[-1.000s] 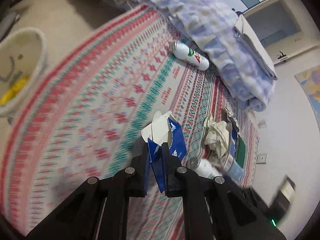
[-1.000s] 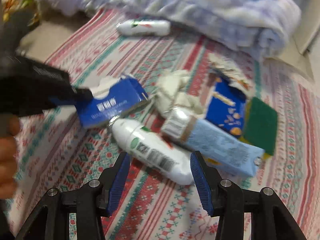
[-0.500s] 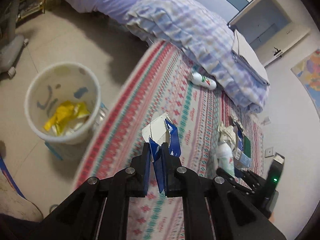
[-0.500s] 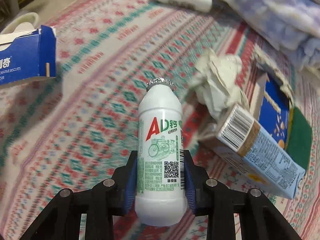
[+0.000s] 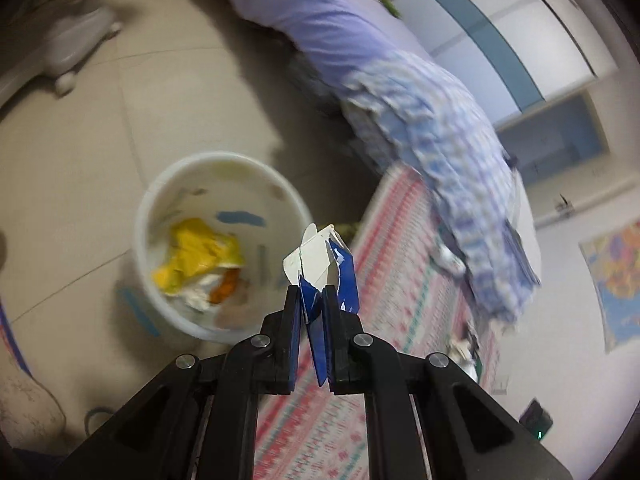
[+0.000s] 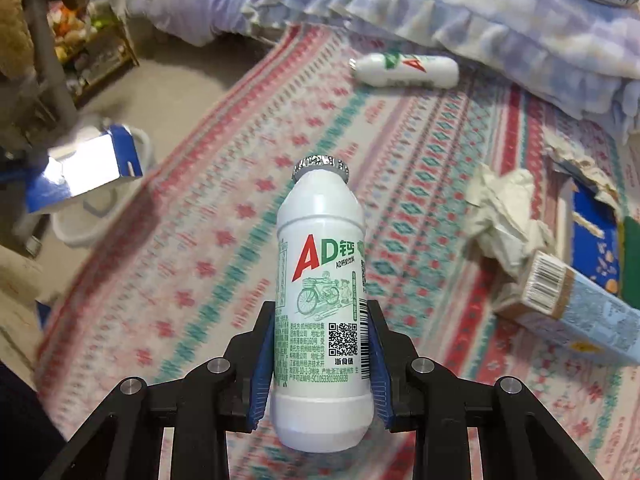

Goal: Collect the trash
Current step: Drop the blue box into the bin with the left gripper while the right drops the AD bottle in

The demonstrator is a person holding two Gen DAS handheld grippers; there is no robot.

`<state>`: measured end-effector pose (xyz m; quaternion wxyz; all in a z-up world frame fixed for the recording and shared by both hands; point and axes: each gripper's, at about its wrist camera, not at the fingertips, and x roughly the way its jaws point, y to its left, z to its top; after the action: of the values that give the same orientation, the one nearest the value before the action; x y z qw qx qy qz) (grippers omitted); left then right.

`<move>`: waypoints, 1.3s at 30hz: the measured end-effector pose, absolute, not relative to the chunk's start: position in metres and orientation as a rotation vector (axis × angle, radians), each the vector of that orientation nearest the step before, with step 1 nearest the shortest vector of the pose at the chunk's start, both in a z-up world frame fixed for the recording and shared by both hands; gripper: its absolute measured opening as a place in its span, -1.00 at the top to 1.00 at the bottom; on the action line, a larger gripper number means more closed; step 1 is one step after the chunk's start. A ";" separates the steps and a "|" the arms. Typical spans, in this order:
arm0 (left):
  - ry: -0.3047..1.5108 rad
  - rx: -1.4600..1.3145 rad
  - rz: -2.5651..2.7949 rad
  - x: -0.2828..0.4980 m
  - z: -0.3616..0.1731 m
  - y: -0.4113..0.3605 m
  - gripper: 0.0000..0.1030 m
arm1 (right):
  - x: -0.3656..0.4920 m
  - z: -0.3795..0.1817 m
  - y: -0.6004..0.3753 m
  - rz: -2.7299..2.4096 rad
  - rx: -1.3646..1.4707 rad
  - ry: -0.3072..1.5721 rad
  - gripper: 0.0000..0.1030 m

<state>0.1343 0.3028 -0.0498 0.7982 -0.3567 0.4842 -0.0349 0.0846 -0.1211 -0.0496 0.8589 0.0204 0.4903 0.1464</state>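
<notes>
The left tool (image 5: 312, 300) clamps a torn blue carton (image 5: 324, 264) beside the white bin (image 5: 168, 184); the right tool (image 6: 322, 344) clamps an upright white bottle (image 6: 320, 280).

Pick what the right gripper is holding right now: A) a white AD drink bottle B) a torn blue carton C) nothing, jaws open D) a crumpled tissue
A: in the right wrist view the right gripper is clamped on both sides of the white AD drink bottle, foil cap pointing away; the torn blue carton sits in the left gripper.
</notes>
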 end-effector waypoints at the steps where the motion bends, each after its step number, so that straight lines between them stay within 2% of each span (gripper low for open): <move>1: 1.037 -0.783 -0.048 0.136 -0.053 0.313 0.80 | 0.086 -0.049 -0.119 0.315 0.068 1.027 0.29; 25: 1.048 -0.884 0.062 0.152 -0.081 0.360 0.79 | 0.123 -0.062 0.013 0.553 0.383 1.068 0.29; 27: 1.043 -0.890 0.103 0.155 -0.084 0.364 0.69 | 0.126 -0.061 0.026 0.567 0.387 1.066 0.29; 28: 1.059 -0.904 0.130 0.158 -0.089 0.367 0.49 | 0.127 -0.061 0.034 0.574 0.391 1.064 0.29; 29: 1.072 -0.920 0.138 0.160 -0.092 0.368 0.14 | 0.130 -0.061 0.041 0.579 0.405 1.060 0.29; 31: 1.088 -0.987 0.141 0.160 -0.100 0.372 -0.11 | 0.135 -0.060 0.053 0.589 0.428 1.051 0.29; 39: 1.034 -0.991 0.181 0.146 -0.088 0.391 -0.11 | 0.165 -0.066 0.102 0.591 0.424 1.073 0.28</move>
<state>0.1460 0.3908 -0.0875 0.7504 -0.4537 0.4734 0.0829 0.1653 0.1023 -0.0662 0.7970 0.1975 0.4999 0.2754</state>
